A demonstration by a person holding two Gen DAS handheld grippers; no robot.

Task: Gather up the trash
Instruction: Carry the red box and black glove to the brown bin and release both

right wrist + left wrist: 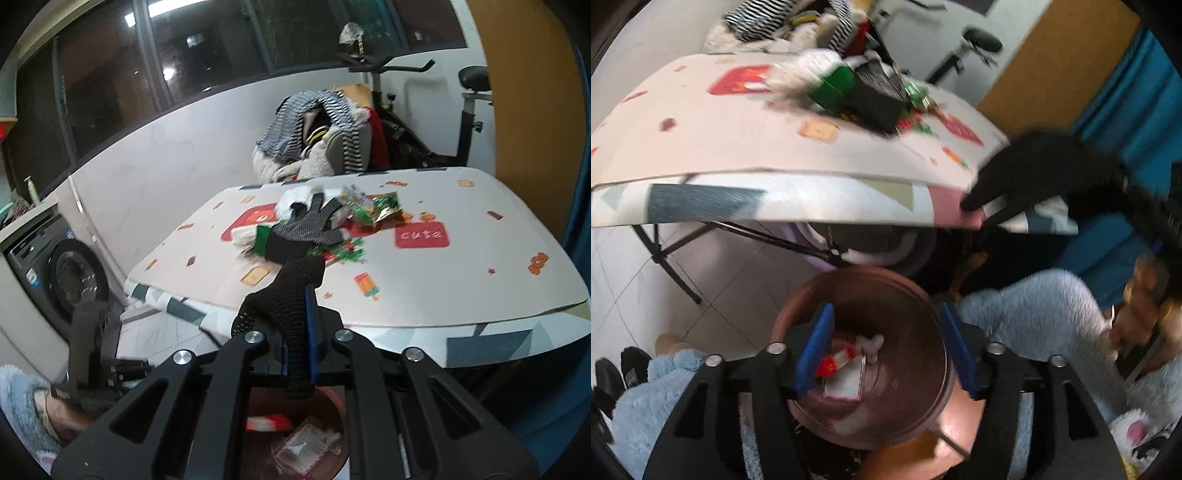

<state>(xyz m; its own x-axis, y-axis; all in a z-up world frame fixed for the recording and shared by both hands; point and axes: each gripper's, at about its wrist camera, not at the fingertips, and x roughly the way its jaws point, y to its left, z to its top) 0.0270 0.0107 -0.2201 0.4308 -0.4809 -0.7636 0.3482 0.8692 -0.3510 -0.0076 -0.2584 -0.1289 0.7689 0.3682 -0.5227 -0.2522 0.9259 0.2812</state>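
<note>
My right gripper (pixel 300 332) is shut on a black knit glove (pixel 284 299) and holds it above the brown trash bin (pixel 334 402). The same glove (pixel 1034 170) shows in the left wrist view, hanging by the table edge. My left gripper (pixel 886 347) is open and empty, right over the brown bin (pixel 934 314), which holds red-and-white wrappers (pixel 842 358). On the table (pixel 461 280) lies a pile of trash: another black glove (pixel 306 225), green wrappers (pixel 380 206) and white paper (pixel 295 195).
The folding table (pixel 701 147) has a patterned cloth hanging over its edge (pixel 775 203). A washing machine (pixel 62 273) stands at the left. A chair heaped with clothes (pixel 321 125) and an exercise bike (pixel 443 110) stand behind the table. My fluffy blue sleeve (pixel 1034 310) is near the bin.
</note>
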